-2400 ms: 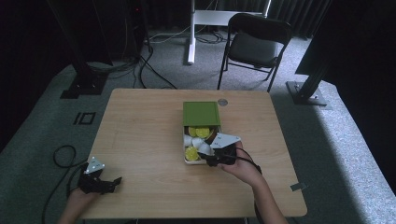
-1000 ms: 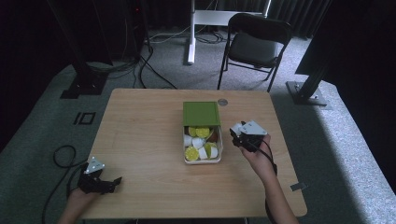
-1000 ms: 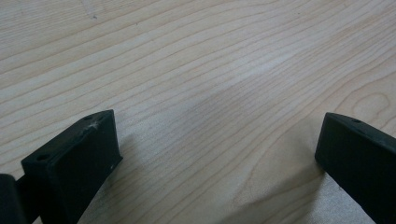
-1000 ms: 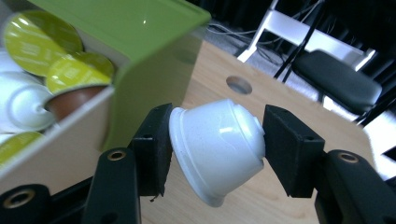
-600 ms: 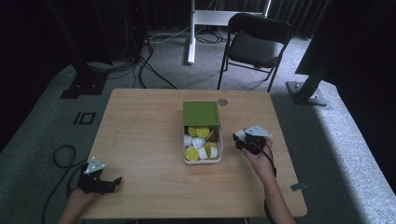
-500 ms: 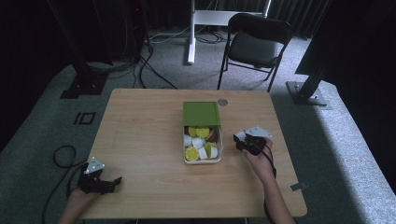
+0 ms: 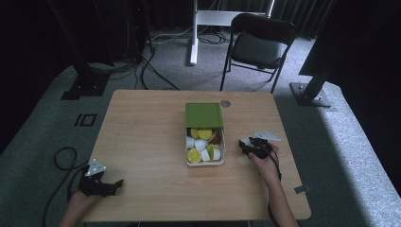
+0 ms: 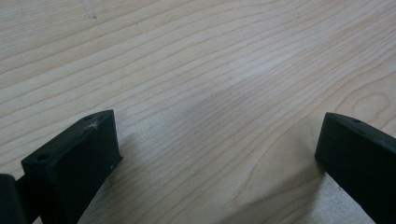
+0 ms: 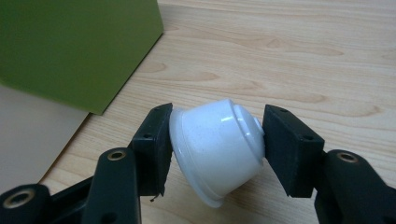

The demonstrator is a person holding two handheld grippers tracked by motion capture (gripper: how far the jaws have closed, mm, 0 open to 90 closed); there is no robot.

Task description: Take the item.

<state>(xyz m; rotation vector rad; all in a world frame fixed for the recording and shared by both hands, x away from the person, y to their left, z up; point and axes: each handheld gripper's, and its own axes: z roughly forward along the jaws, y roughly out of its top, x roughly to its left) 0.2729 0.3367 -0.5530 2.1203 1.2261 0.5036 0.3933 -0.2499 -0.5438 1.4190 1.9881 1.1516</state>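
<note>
Right gripper (image 9: pixel 217 147) pinching a white capsule (image 9: pixel 215 151), base against one pad, domed top against the other, so its axis runs jaw to jaw. It sits low over bare counter (image 7: pixel 142 137), just right of the box (image 7: pixel 204 160), well nearer than the left gripper (image 7: pixel 100 182). Capsule: glossy smooth plastic, tapered cup with flared rim. Box is pale card with a matte green lid, holding more white and yellow-topped capsules. Left jaws spread, empty, over woodgrain at the near left.

White glossy capsule (image 9: pixel 217 147) tipped on its side, clamped over bare table just right of the box (image 7: pixel 204 137).
</note>
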